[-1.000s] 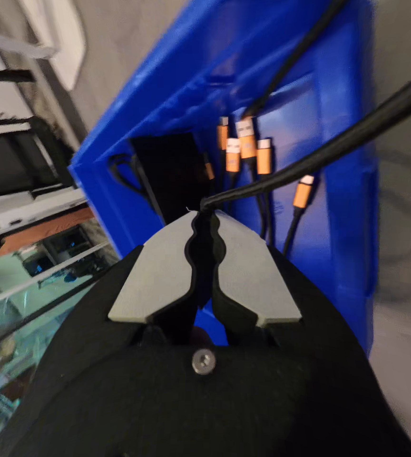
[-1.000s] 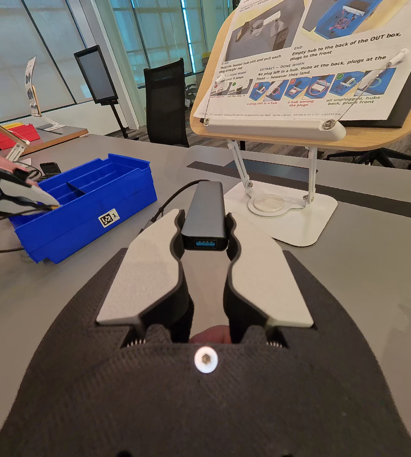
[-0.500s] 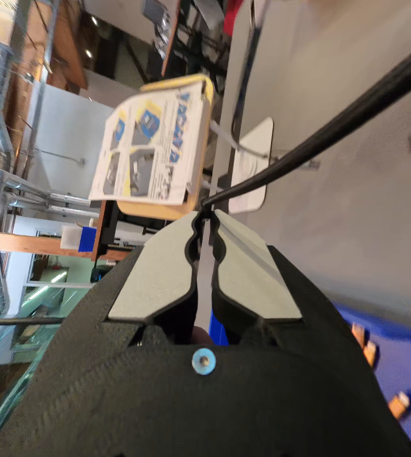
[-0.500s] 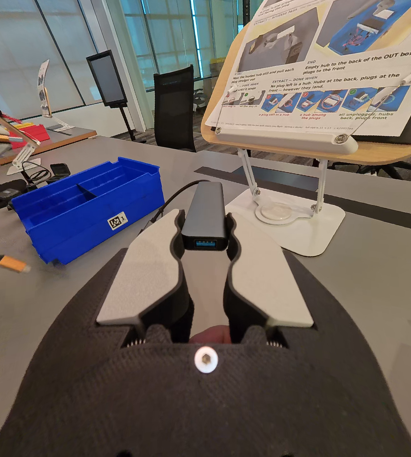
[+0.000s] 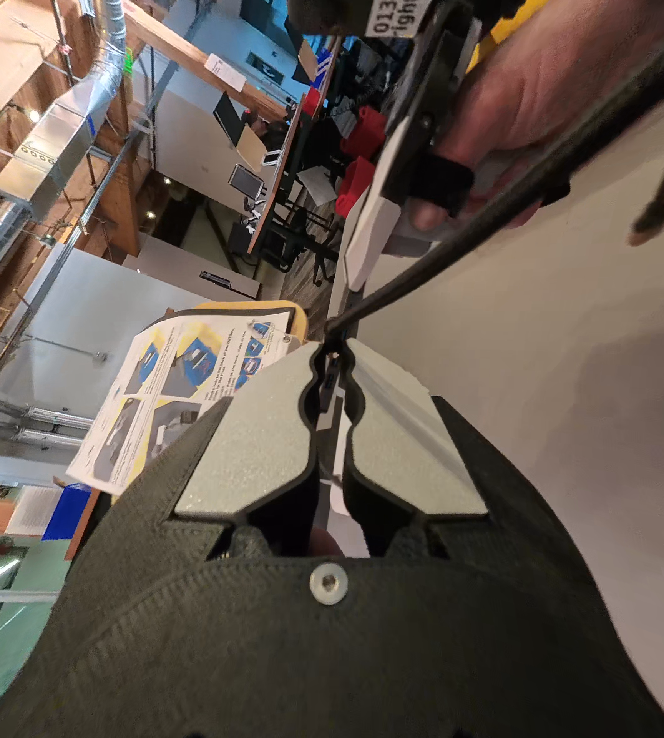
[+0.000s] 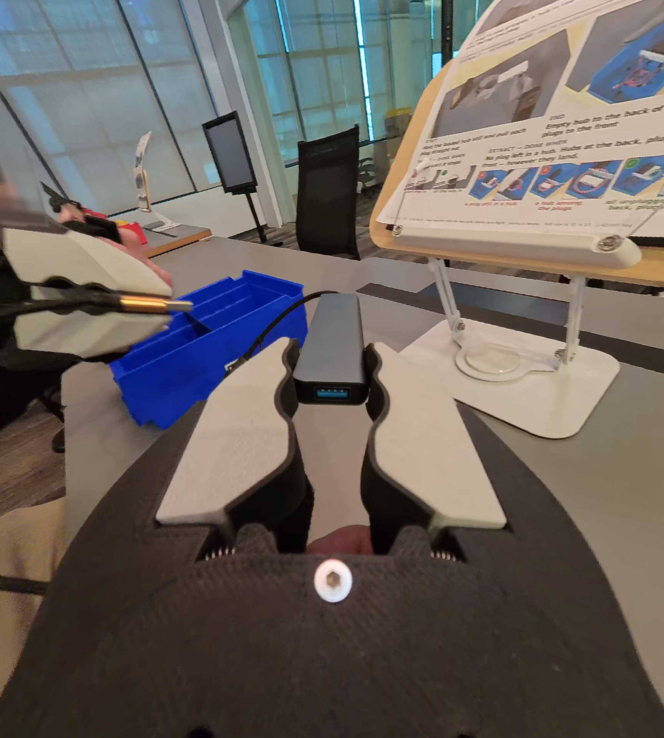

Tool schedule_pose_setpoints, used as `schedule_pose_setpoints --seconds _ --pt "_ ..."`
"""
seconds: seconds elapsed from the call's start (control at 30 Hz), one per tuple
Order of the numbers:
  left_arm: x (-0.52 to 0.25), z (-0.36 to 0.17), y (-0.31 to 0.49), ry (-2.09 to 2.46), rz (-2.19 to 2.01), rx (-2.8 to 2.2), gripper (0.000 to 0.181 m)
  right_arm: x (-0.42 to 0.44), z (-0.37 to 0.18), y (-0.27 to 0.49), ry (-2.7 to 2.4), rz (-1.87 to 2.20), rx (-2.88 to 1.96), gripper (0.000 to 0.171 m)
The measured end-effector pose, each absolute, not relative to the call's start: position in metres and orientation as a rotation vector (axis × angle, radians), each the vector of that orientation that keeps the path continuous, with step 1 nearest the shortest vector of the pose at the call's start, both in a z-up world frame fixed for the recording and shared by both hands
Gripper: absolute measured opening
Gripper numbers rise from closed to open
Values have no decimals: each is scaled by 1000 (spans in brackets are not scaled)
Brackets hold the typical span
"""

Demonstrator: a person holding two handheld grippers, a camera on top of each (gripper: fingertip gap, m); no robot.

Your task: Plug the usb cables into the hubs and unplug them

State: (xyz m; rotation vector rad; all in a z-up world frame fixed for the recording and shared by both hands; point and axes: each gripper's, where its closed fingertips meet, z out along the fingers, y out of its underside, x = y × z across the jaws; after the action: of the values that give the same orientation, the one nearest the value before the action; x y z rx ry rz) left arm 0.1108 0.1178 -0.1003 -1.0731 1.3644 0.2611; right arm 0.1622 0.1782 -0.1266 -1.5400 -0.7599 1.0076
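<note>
My right gripper (image 6: 330, 353) is shut on the near end of a grey USB hub (image 6: 336, 331), held above the table with a blue port facing me. My left gripper (image 5: 332, 347) is shut on a black cable (image 5: 482, 231). In the right wrist view the left gripper (image 6: 164, 305) hovers left of the hub, and the cable's orange plug (image 6: 150, 305) sticks out of its tips, pointing right, apart from the hub. In the left wrist view the hub (image 5: 327, 389) shows through the gap between my fingers, and the right gripper (image 5: 356, 279) is above it in a hand.
A blue bin (image 6: 186, 371) with a divider stands on the grey table (image 6: 622, 499) behind the left gripper. A white stand (image 6: 522, 383) with a wooden board and an instruction sheet (image 6: 542, 131) is at the right. A second cable end (image 5: 649, 223) dangles in the left wrist view. Across from one pair of fingers to the other is roughly 9 cm.
My left gripper has swung away from over the blue bin with the cable and come up beside the hub. The right gripper kept its hold on the hub and shifted a little.
</note>
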Motion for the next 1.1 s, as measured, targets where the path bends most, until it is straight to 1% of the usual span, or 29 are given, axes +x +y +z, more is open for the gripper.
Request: schedule_pose_setpoints --seconds 0.17,0.57,1.1 --pt "118 -105 128 1351 241 -1066 7 152 -122 165 -800 1097 -1519 32" --pt "116 -119 130 1450 352 -1044 7 138 -119 146 -850 1253 -1508 31" --pt "110 -114 124 1481 387 -1014 7 137 -116 137 -878 1389 -1498 31"
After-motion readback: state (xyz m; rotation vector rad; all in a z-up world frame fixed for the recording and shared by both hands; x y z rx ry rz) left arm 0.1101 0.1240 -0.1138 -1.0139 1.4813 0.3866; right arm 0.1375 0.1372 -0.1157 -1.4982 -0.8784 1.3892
